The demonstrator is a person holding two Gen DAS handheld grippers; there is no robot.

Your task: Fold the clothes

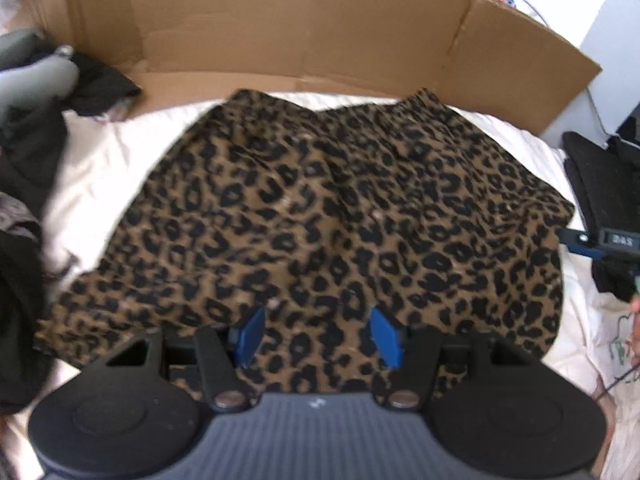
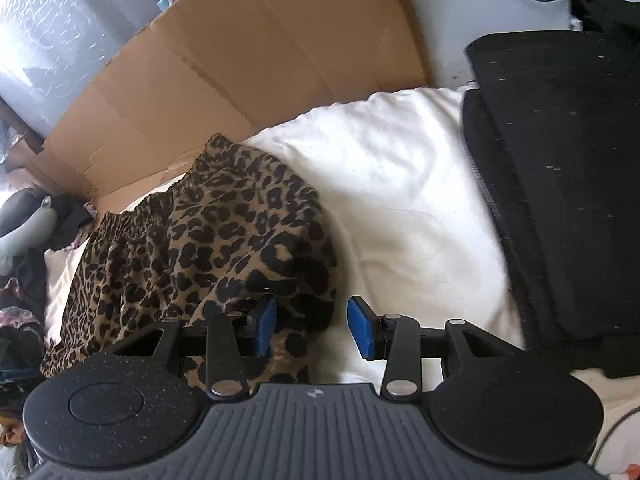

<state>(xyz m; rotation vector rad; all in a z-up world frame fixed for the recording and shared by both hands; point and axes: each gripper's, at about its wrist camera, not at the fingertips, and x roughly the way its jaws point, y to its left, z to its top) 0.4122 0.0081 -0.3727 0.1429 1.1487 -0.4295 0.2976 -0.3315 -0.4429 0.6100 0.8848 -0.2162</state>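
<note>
A leopard-print garment [image 1: 320, 208] lies spread on the white bedding [image 1: 100, 160], its gathered waistband toward the cardboard. My left gripper [image 1: 319, 336] hovers open over the garment's near hem, with the blue pads [image 1: 253, 334] wide apart and fabric showing between them. In the right wrist view the same garment [image 2: 224, 240] is bunched at the left, one corner lying under the left blue pad [image 2: 266, 322]. My right gripper [image 2: 314, 326] is open over that corner and the white bedding [image 2: 400, 200]. The right gripper [image 1: 592, 240] also shows at the left wrist view's right edge.
A flattened cardboard sheet [image 1: 280, 32] stands along the far side of the bed. Dark clothes [image 1: 24, 168] are piled at the left. A folded black garment [image 2: 560, 200] lies at the right. Grey and white furniture sits beyond.
</note>
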